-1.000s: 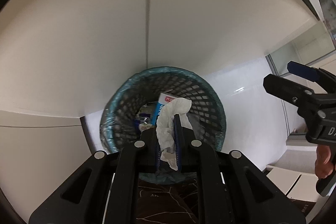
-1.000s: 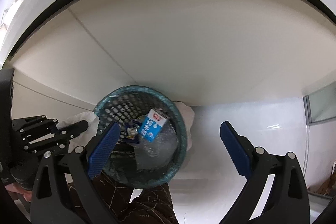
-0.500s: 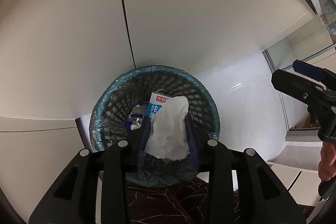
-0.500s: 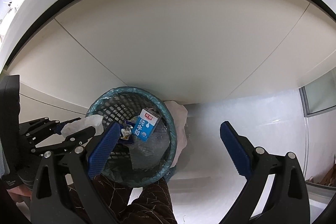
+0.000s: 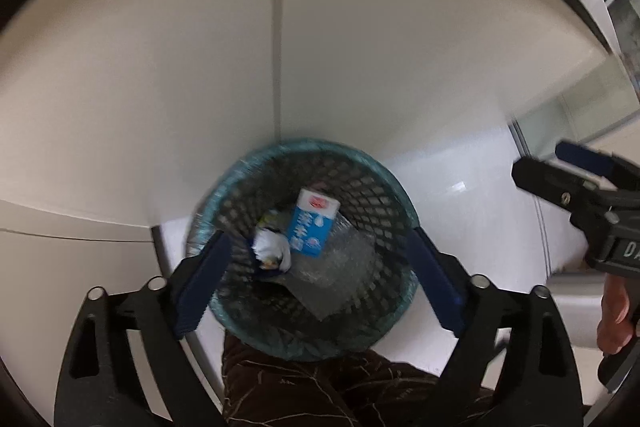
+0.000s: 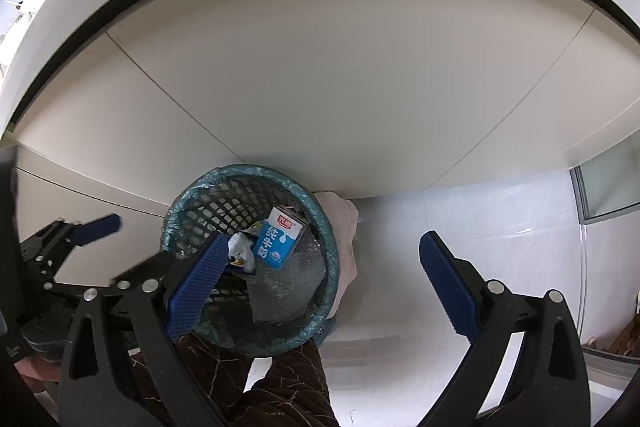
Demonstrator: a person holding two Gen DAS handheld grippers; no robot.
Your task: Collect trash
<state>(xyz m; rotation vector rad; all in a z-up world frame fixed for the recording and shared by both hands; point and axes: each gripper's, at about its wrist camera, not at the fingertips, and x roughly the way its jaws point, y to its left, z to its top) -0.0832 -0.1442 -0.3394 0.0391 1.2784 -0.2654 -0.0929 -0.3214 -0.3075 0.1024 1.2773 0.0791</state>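
A dark mesh waste basket [image 5: 304, 147] lined with a teal bag stands on the floor against a cabinet. Inside it lie a blue-and-white milk carton [image 5: 312, 227] and a crumpled white tissue [image 5: 270, 245] beside a small wrapper. My left gripper [image 5: 316, 237] hangs over the basket; its jaws are opening wide and hold nothing. In the right wrist view the basket [image 6: 248, 171], the carton [image 6: 280, 237] and the tissue [image 6: 242, 247] show again. My right gripper [image 6: 322, 239] stands open and empty just right of the basket. The left gripper [image 6: 136, 243] shows at the left.
Cream cabinet doors [image 6: 320, 87] rise behind the basket, under a white counter edge. A pale cloth or bag [image 6: 344, 223] is wedged behind the basket. Clear plastic [image 5: 340, 267] lies in the basket's bottom. A person's brown patterned leg [image 6: 280, 387] is below. White floor tiles [image 6: 480, 219] lie to the right.
The left gripper went from shut on the white tissue to wide open, and the tissue dropped into the basket beside the carton. The right gripper stayed open and in place.
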